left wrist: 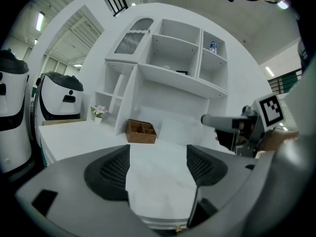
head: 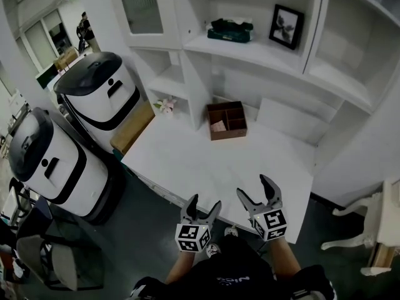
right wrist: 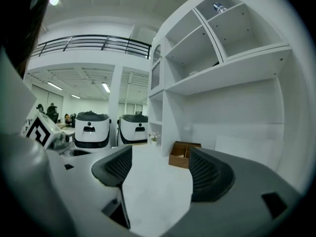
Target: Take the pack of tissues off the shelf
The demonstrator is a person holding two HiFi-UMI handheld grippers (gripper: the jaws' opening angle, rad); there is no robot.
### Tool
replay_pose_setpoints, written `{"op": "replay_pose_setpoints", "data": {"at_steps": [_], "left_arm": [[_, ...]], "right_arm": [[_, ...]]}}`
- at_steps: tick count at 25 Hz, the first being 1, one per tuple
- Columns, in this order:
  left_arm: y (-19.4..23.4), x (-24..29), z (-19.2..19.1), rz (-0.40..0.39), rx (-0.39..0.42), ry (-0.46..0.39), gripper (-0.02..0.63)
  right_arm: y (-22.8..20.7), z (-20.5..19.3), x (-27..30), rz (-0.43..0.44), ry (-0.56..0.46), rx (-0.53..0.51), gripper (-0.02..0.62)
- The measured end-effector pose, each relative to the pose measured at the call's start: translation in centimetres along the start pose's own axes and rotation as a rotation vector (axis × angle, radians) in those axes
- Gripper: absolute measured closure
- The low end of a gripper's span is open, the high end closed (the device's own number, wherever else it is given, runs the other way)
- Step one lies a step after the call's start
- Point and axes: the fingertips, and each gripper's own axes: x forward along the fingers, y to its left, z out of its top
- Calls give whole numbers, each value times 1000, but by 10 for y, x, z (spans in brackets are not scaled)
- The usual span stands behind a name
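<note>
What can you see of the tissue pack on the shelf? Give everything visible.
The tissue pack is dark green, low and oblong, with a paler, rumpled-looking top. Whether that is tissue or wrapping is too small to tell. It lies flat on the white shelf above the desk, in the shelf's left half. It is left of the black-framed picture and apart from it. Only the shelf touches it.
</note>
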Motion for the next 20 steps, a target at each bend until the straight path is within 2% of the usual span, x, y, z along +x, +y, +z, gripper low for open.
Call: {"op": "replay_pose_setpoints", "data": {"at_steps": [6, 10, 14, 20], "left_arm": [[3, 26, 18, 23, 27, 16, 264], [13, 35, 40, 31, 34, -17, 264], [23, 43, 45, 44, 27, -9, 264], [24, 53, 48, 41, 38, 1, 264]], "right_arm": [[-27, 90, 22, 8, -138, -42, 253], [-42, 139, 35, 27, -206, -59, 270], [-52, 190, 46, 51, -262, -125, 273], [-73, 274, 55, 12, -367, -217, 265]]}}
